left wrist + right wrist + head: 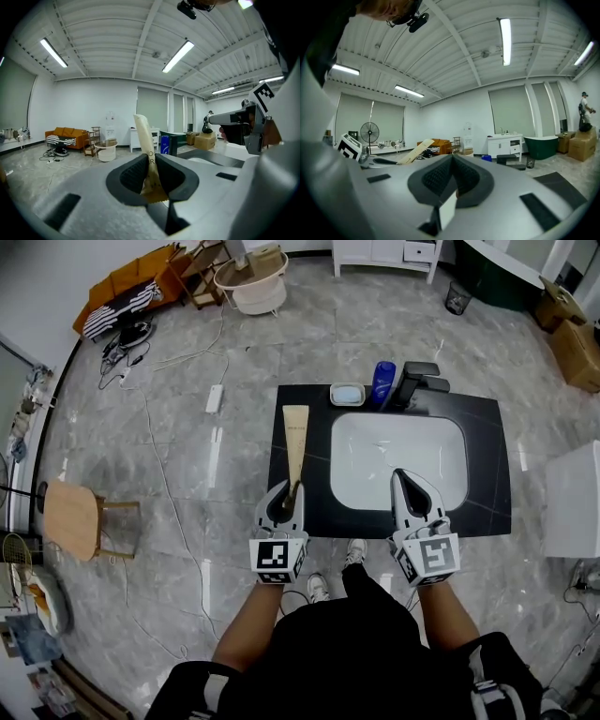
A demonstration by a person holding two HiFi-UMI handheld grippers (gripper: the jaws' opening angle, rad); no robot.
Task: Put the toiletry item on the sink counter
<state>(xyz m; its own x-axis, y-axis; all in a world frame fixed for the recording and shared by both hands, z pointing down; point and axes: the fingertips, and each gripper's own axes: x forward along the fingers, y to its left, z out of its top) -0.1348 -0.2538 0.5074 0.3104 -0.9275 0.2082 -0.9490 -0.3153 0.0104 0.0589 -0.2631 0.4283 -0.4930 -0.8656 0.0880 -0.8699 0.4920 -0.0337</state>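
My left gripper (285, 491) has its fingers clamped on the crimped end of the tube (295, 439). The tube's long axis runs straight ahead from them, over the bench (487, 460) strip left of the sink (398, 460). My right gripper (409, 486) is closed and empty above the sink, so lowering falls to the left.

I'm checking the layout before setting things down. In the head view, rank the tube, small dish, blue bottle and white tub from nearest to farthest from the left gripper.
1. Tube, in the jaws of the left gripper.
2. Small dish, at the counter's back edge.
3. Blue bottle, just right of the dish.
4. White tub, on the floor beyond the counter.
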